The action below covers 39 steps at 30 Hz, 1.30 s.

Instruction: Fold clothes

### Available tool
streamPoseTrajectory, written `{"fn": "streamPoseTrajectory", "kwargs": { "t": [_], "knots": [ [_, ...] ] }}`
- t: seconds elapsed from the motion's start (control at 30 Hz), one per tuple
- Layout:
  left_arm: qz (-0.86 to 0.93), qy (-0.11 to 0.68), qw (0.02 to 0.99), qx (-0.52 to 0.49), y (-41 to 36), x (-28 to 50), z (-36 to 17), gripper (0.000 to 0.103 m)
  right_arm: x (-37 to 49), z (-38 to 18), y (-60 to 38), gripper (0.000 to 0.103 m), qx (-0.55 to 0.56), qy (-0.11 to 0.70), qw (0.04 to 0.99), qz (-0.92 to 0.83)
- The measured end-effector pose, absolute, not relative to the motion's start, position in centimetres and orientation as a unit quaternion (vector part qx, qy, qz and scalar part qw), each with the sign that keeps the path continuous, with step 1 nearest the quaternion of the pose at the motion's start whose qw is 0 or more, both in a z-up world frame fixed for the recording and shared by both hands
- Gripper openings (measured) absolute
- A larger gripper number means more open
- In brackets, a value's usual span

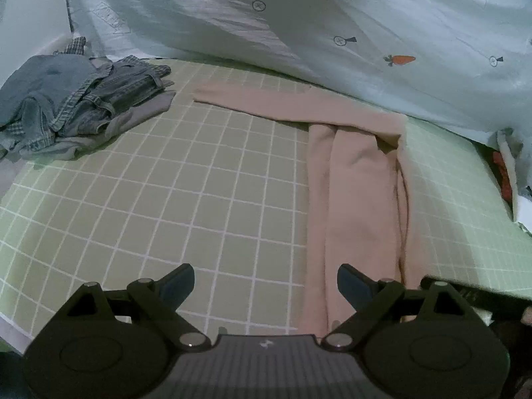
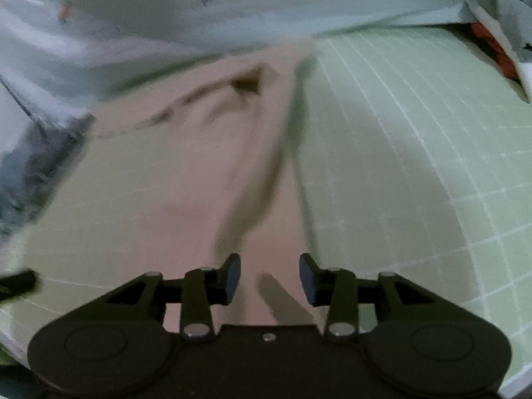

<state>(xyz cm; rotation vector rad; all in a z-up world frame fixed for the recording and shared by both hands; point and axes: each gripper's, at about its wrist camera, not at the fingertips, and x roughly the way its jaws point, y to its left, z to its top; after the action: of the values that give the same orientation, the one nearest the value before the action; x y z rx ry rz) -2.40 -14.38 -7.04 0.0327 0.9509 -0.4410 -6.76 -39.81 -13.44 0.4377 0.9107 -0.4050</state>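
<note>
A pale pink garment (image 1: 359, 186) lies on the green checked bed sheet (image 1: 166, 183), its body folded into a narrow strip running toward me and one sleeve (image 1: 266, 101) stretched out to the left at the far end. My left gripper (image 1: 266, 282) hovers open at the near end, its right finger over the pink cloth and its left finger over bare sheet. In the blurred right wrist view the same pink garment (image 2: 199, 166) fills the middle. My right gripper (image 2: 269, 279) stands open just above its near edge, holding nothing.
A pile of denim and grey clothes (image 1: 76, 106) sits at the far left of the sheet. A pale blue quilt with carrot prints (image 1: 332, 26) is bunched along the far side. Bare green sheet (image 2: 415, 166) lies to the right of the garment.
</note>
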Motion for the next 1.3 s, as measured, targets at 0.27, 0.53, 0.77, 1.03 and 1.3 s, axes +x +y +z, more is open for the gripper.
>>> {"fn": "streamPoseTrajectory", "kwargs": {
  "t": [0.27, 0.53, 0.77, 1.03, 1.3],
  "knots": [
    [-0.2, 0.452, 0.869, 0.021, -15.1, -1.1, -6.9, 0.093, -5.6, -14.3, -35.7, 0.044, 0.061, 0.469, 0.868, -0.15],
    [-0.16, 0.45, 0.878, 0.001, -14.5, 3.0, -6.6, 0.094, -2.0, -10.5, -42.0, 0.096, 0.12, 0.363, 0.904, -0.193],
    [-0.12, 0.447, 0.886, -0.021, -14.7, 9.7, -7.1, 0.094, 4.3, -8.9, -46.4, 0.099, 0.129, 0.32, 0.914, -0.214],
    [-0.115, 0.451, 0.885, -0.011, -18.1, 20.4, -8.4, 0.094, 12.4, -8.8, -50.0, 0.101, 0.102, 0.323, 0.912, -0.231],
    [-0.113, 0.46, 0.881, 0.019, -20.3, 28.9, -11.6, 0.094, 18.2, -12.6, -51.9, 0.067, 0.077, 0.38, 0.897, -0.211]
  ]
}}
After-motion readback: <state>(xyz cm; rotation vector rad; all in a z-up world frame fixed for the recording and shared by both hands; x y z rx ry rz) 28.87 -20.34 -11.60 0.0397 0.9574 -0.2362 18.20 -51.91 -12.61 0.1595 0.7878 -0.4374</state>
